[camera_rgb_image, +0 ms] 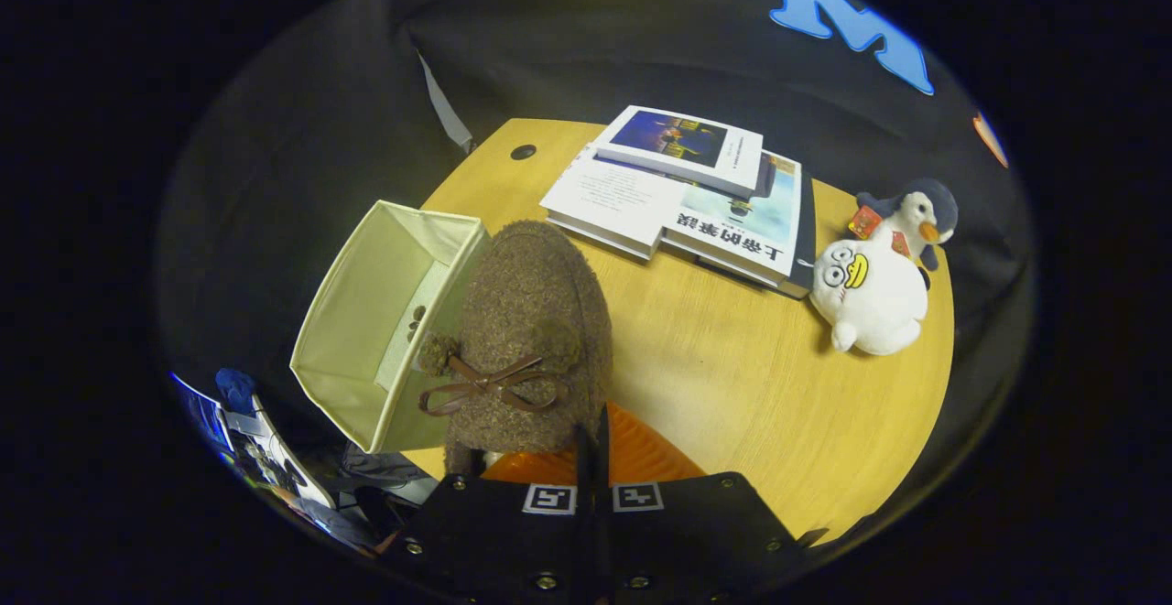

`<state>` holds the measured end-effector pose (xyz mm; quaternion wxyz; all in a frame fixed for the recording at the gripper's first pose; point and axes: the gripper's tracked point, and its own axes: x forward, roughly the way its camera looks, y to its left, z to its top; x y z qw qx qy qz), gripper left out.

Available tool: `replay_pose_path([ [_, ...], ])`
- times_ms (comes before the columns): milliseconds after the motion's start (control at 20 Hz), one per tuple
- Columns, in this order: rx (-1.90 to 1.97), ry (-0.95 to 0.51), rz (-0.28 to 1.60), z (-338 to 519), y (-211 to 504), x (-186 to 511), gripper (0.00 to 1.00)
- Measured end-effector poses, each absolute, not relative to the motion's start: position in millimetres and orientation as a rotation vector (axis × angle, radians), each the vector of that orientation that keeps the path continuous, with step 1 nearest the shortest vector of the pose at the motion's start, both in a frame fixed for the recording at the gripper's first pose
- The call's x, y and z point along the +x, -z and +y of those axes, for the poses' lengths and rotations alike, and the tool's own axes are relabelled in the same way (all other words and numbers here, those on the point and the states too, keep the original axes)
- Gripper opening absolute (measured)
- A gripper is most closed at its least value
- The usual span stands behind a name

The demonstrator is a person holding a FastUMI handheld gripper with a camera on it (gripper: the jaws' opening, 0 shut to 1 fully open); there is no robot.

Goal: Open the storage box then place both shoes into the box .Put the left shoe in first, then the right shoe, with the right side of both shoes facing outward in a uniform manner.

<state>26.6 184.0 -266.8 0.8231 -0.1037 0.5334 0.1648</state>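
Observation:
A fuzzy brown shoe [531,330] with a brown bow and pom-poms hangs just ahead of my gripper [593,436], toe pointing away. The orange fingers [645,463] stand nearly together, pinching the shoe's rear edge. Just left of the shoe, an open cream fabric storage box [352,335] sits at the edge of the round wooden table [732,385], and the shoe overlaps its right wall. A small brown patch [417,317] shows inside the box; I cannot tell what it is.
Two stacked books [687,193] lie on the far side of the table. A white duck plush [870,294] and a penguin plush [920,211] sit at the right edge. Clutter [265,459] lies on the floor below the box.

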Motion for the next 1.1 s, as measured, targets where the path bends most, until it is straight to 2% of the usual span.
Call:
replay_pose_path([
  [650,-0.226,-0.561,1.127,326.3,254.5,48.4,0.00],
  [1100,-0.256,-0.580,1.201,381.7,285.2,39.2,0.00],
])
